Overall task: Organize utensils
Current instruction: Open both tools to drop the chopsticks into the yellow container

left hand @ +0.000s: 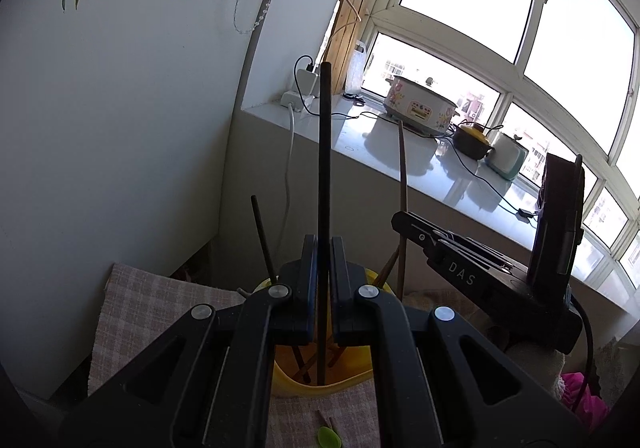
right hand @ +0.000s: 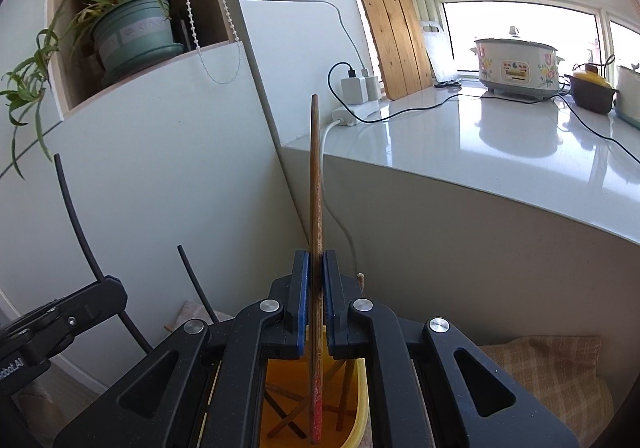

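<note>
My left gripper [left hand: 324, 248] is shut on a black chopstick [left hand: 325, 152] that stands upright, its lower end down inside a yellow cup [left hand: 348, 376]. My right gripper [right hand: 316, 264] is shut on a brown wooden chopstick [right hand: 315, 168] with a red lower end, also upright and reaching into the same yellow cup [right hand: 356, 408]. Several other chopsticks lean inside the cup, wooden and black. In the left wrist view the right gripper [left hand: 404, 220] shows to the right, holding its wooden chopstick [left hand: 403, 168]. In the right wrist view the left gripper's body shows at the lower left with its black chopstick [right hand: 76, 216].
The cup stands on a checked cloth [left hand: 132, 312]. Behind runs a white counter [right hand: 500, 152] with a flowered cooker [right hand: 516, 64], a dark pot [right hand: 592, 88], a power strip [right hand: 352, 112] and cables. A potted plant [right hand: 132, 32] sits in a wall niche. A wooden board [right hand: 396, 20] leans by the window.
</note>
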`<state>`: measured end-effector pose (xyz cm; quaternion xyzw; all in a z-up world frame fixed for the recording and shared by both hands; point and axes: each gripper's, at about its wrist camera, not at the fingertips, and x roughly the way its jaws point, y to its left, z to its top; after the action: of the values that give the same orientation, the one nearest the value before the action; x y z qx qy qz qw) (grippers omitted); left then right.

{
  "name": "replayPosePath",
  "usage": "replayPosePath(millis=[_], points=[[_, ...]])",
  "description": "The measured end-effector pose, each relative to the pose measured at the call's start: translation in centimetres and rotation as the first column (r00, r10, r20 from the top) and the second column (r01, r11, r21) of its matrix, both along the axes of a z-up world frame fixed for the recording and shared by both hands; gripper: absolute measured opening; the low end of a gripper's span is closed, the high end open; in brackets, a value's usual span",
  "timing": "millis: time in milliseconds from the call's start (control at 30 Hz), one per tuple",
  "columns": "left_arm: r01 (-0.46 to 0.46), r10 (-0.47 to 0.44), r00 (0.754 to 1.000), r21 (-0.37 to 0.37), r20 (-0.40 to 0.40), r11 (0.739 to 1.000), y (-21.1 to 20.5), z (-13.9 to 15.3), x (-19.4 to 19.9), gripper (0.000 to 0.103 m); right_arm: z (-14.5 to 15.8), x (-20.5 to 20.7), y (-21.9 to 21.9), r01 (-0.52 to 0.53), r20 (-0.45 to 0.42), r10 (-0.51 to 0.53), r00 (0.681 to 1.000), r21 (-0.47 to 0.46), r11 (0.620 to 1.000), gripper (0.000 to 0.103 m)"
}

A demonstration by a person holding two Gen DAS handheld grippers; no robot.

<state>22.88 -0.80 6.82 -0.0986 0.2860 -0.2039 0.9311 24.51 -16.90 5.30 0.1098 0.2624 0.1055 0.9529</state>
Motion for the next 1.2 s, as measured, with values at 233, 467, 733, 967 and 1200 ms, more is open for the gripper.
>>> replayPosePath(millis=[233, 467, 733, 967, 1200], points=[[0.009, -0.009, 0.999, -0.011, -0.036, 1.000, 0.1, -0.7, -0.3, 0.003, -0.7, -2.1, -1.3, 0.006, -0.021, -0.005, 1.000, 0.020, 1.000, 0.005], [0.009, -0.009, 0.999, -0.004, -0.054, 1.000, 0.2, -1.1, -1.0, 0.003, -1.1, -3.9, -2.3, 0.006, -0.031, -0.005, 0.999, 0.025, 1.000, 0.005], [0.022, -0.022, 0.999, -0.004, -0.048, 1.000, 0.5, -1.1, -2.9, 0.013, -0.4, -6.2, -2.7, 0.009, -0.011, -0.009, 1.000, 0.014, 1.000, 0.030], [0.035, -0.035, 0.999, -0.014, -0.008, 0.999, 1.1, -0.2, -5.1, 0.014, 0.8, -9.3, -2.7, 0.018, 0.050, -0.016, 0.999, -0.034, 0.999, 0.048], [0.064, -0.064, 0.998, 0.022, 0.019, 0.998, 0.6, -0.1, -7.2, 0.014, 0.3, -11.1, -2.8, 0.045, 0.011, -0.044, 0.999, -0.074, 0.996, 0.054]])
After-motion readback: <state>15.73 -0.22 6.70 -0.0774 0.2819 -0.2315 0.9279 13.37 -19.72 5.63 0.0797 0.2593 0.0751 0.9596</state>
